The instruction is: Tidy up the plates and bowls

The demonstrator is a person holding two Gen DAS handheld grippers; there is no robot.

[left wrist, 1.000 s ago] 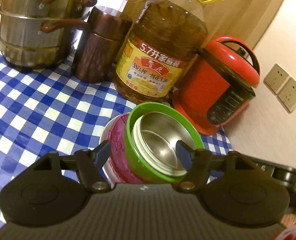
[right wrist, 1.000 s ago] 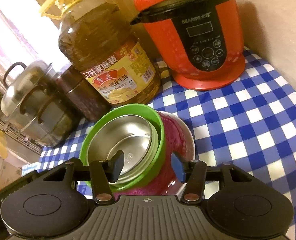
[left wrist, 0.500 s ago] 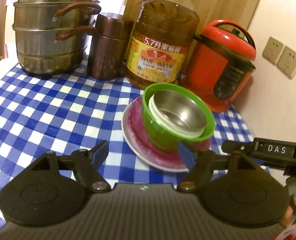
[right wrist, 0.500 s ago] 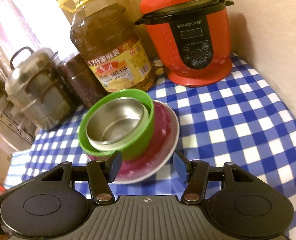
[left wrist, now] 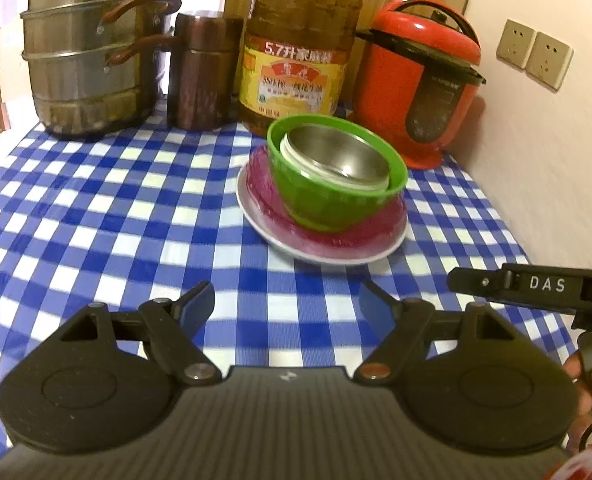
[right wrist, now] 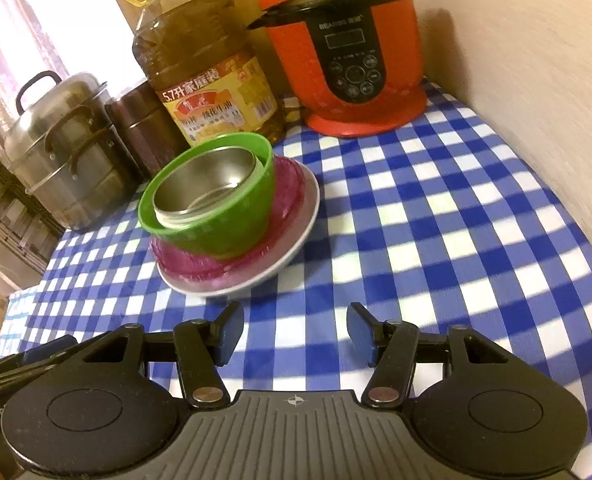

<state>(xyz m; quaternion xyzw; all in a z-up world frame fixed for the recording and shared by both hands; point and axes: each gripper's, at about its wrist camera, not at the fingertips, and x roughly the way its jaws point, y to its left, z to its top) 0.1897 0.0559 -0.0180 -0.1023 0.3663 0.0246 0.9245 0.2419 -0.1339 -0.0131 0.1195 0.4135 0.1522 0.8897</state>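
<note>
A stack stands on the blue-checked cloth: a white plate (left wrist: pixel 335 254) (right wrist: pixel 292 248) at the bottom, a pink ribbed dish (left wrist: pixel 264 188) (right wrist: pixel 200 264) on it, then a green bowl (left wrist: pixel 327 200) (right wrist: pixel 232 224) with a steel bowl (left wrist: pixel 335 158) (right wrist: pixel 208 184) nested inside. My left gripper (left wrist: pixel 290 308) hovers open over the cloth, well short of the stack, nothing between its fingers. The right gripper (right wrist: pixel 294 330) is likewise open and empty, a short way in front of the plate. Its black body (left wrist: pixel 535 286) shows at the right of the left wrist view.
Along the back stand a steel stacked steamer pot (left wrist: pixel 92 52) (right wrist: pixel 56 148), a brown metal canister (left wrist: pixel 204 72) (right wrist: pixel 144 128), a large cooking-oil bottle (left wrist: pixel 296 52) (right wrist: pixel 204 72) and a red electric cooker (left wrist: pixel 415 80) (right wrist: pixel 347 48). A wall with sockets (left wrist: pixel 535 52) runs on the right.
Both grippers have drawn back from the stack, which now sits free on the cloth and smaller in view. The left jaws opened wider at first.
</note>
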